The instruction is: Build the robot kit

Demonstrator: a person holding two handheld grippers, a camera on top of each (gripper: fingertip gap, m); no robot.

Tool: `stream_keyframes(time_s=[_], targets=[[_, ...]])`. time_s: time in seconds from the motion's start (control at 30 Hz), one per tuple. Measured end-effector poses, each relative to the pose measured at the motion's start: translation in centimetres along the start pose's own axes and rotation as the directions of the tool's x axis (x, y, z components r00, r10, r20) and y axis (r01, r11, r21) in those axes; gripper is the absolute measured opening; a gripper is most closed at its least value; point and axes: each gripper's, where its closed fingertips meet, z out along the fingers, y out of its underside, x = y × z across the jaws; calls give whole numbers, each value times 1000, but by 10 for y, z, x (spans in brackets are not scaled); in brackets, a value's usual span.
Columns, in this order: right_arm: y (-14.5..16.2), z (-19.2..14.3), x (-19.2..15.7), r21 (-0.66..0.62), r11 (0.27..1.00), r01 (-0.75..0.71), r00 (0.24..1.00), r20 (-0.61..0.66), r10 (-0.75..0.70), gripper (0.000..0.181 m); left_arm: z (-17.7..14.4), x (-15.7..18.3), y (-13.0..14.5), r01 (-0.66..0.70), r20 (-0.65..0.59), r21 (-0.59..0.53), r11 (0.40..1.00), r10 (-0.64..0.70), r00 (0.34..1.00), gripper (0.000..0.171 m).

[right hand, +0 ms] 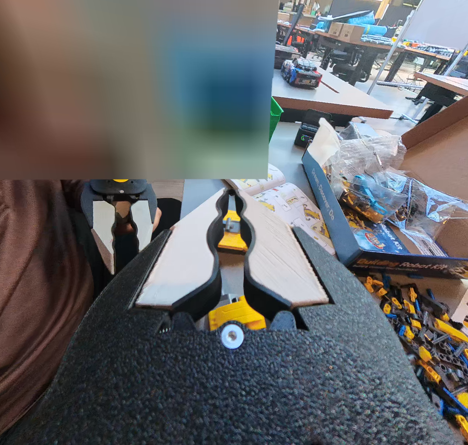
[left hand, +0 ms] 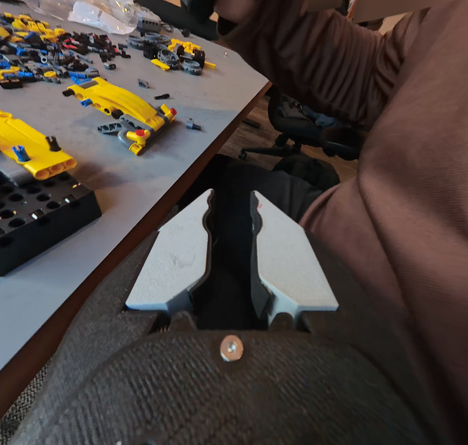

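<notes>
My right gripper [right hand: 231, 192] is shut on a small black pin [right hand: 231, 192], pinched at the very fingertips above the table. Through the gap between its fingers I see a yellow and grey built piece [right hand: 231, 232] lying below. My left gripper [left hand: 233, 192] is open with nothing between its fingers. It hangs off the table's near edge, over dark trousers. It also shows in the right wrist view [right hand: 126, 250], open, to the left of my right gripper. A yellow built assembly [left hand: 119, 101] and a long yellow panel [left hand: 30, 144] lie on the grey table [left hand: 126, 179].
A black holed tray [left hand: 38, 217] sits at the table's left. Loose parts [left hand: 50, 47] and grey wheel rims [left hand: 174, 52] lie farther back. An instruction booklet [right hand: 291, 204], a blue kit box [right hand: 329, 217], plastic bags [right hand: 379, 174] and a cardboard box [right hand: 440, 149] stand to the right. A brown sleeve [left hand: 329, 52] crosses above. My right fingertips sit around 20 cm from my left ones.
</notes>
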Motion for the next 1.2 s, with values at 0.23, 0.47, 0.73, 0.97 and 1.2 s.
stream_keyframes(time_s=[0.23, 0.47, 0.73, 0.97, 1.2], targets=[[-4, 16, 38, -21, 999, 27, 999, -18, -27, 1, -3, -13, 18, 97, -9, -27, 995, -97, 995, 22], [-8, 27, 45, -46, 997, 60, 998, 23, -59, 1, -12, -19, 32, 113, 61, -46, 993, -110, 992, 23], [-4, 6, 26, -120, 987, 103, 995, 0, -104, 1, -18, -18, 35, 66, 107, -65, 996, -59, 992, 21], [64, -52, -2, -328, 944, -22, 999, -34, 11, 1, 5, 0, 12, 46, 46, -28, 999, -44, 998, 23], [126, -84, -27, -383, 904, -189, 982, -63, 179, 1, 59, -8, -34, -90, 108, -104, 991, 101, 989, 24]])
